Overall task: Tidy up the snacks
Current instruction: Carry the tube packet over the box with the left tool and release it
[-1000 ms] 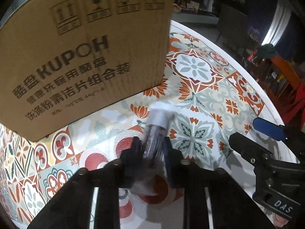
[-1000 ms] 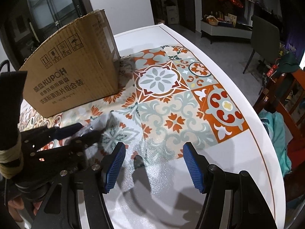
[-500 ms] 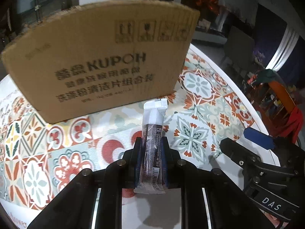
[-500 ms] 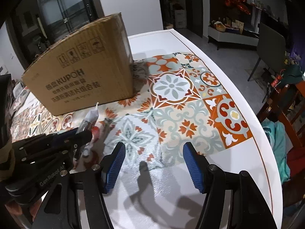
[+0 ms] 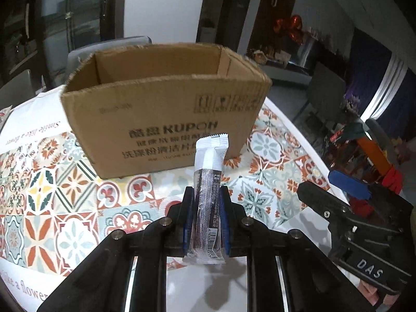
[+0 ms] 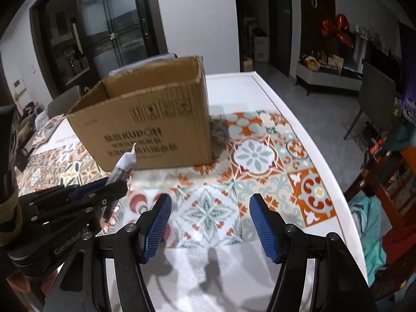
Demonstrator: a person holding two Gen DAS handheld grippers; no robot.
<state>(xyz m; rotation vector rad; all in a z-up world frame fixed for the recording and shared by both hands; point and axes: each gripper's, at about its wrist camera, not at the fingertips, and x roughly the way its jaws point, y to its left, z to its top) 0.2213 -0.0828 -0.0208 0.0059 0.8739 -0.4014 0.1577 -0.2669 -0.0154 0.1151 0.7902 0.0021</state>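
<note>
While pinched upright, the snack stick (image 5: 207, 202) fills the left fingers (image 5: 187, 215).

White table (image 6: 262, 96) with rounded edge, covered mostly by patterned tile-print mat (image 6: 260, 156) (orange, teal, grey florals). Open cardboard box (image 5: 161, 119) standing upright on the mat toward the far side, printed lettering on its front. Bare white strip along near and right edges.
</note>
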